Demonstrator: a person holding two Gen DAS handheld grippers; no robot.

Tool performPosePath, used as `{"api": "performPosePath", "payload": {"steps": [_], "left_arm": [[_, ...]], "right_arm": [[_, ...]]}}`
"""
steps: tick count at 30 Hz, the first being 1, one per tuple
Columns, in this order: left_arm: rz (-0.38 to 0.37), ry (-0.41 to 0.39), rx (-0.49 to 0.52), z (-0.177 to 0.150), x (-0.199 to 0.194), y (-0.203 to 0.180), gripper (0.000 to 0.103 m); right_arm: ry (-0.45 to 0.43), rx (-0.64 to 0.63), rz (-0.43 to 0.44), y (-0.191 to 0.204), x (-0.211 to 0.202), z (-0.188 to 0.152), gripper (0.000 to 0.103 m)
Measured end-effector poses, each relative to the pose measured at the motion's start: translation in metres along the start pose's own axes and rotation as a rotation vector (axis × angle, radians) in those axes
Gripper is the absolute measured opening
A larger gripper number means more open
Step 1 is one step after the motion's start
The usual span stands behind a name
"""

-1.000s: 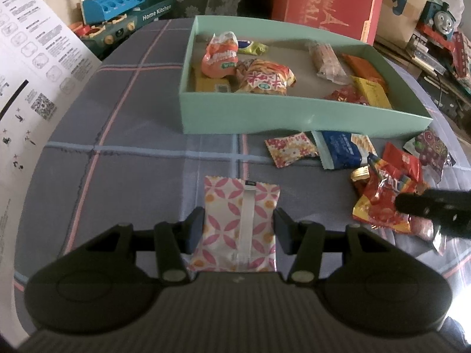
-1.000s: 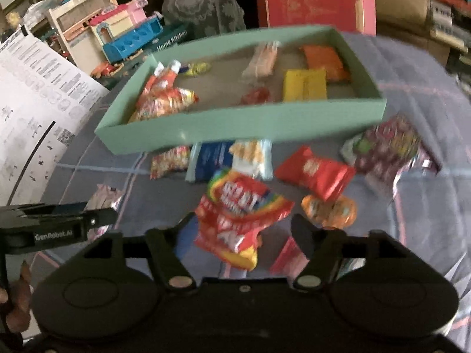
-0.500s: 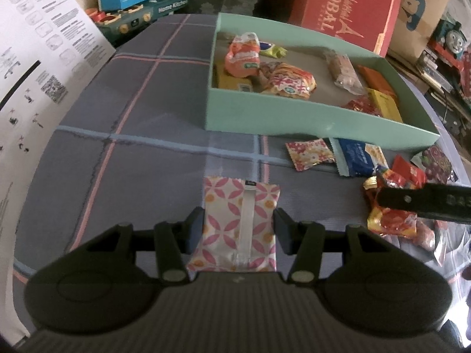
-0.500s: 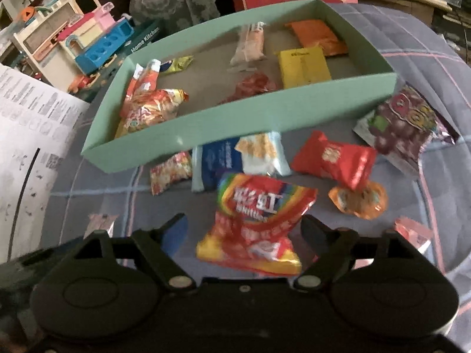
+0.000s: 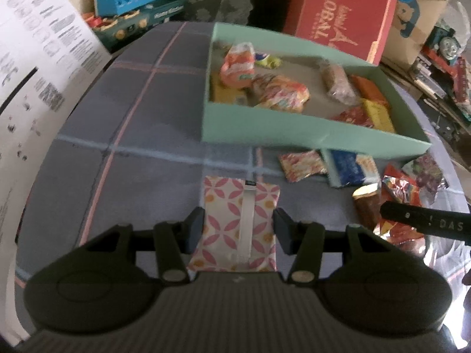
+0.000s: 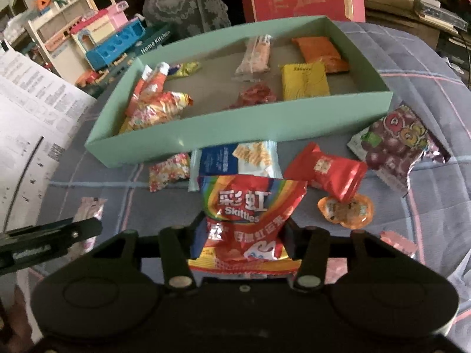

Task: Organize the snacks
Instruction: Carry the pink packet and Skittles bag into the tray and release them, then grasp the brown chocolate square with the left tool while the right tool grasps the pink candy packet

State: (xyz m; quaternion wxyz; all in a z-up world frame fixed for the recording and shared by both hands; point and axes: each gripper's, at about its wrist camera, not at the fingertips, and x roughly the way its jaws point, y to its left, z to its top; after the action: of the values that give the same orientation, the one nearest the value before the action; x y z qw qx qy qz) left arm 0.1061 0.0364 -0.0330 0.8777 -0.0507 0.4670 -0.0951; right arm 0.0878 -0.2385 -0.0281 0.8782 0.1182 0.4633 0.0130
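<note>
Plaid cloth [image 6: 412,67] bears a green box [image 6: 235,129]; right gripper [image 6: 243,236] is closing on the "Skittles" bag [image 6: 250,206], left gripper [image 5: 238,231] clamps a pink-patterned packet [image 5: 235,220].

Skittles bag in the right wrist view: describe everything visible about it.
The Skittles bag is a glossy, crinkled red packet with a rainbow band, white Chinese characters and the Skittles name. It sits between the jaws of the right gripper, which are closing on its lower half and pinching it inward. Its top leans toward the green box, overlapping the blue and white cracker packet; a red wrapped snack lies just beside it on the checked cloth.
</note>
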Motion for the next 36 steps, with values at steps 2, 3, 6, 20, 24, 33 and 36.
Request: {"api": "performPosePath", "payload": {"steps": [2,3,6,20,24,33,36], "left_arm": [[-0.007,-0.017,0.014,0.008,-0.004,-0.005,0.05],[-0.01,-0.028,0.023,0.014,-0.006,-0.008,0.05],[-0.008,-0.065,0.053,0.033,-0.011,-0.016,0.05],[0.025,-0.15,0.123,0.169,0.034,-0.045,0.05],[0.031,-0.116,0.129,0.188,0.066,-0.051,0.05],[0.062,-0.073,0.149,0.199,0.115,-0.06,0.077],[0.107,-0.101,0.151,0.194,0.116,-0.061,0.103]], "right_arm": [[-0.017,-0.004,0.013,-0.001,-0.009,0.007,0.05],[-0.027,-0.008,0.022,-0.001,-0.013,0.011,0.05],[-0.07,-0.026,0.046,0.003,-0.025,0.029,0.05],[-0.14,-0.028,0.119,0.017,0.019,0.174,0.05],[-0.117,-0.018,0.121,0.017,0.053,0.199,0.05],[-0.067,0.02,0.151,0.012,0.098,0.216,0.082],[-0.116,0.045,0.15,0.01,0.091,0.213,0.103]]}}
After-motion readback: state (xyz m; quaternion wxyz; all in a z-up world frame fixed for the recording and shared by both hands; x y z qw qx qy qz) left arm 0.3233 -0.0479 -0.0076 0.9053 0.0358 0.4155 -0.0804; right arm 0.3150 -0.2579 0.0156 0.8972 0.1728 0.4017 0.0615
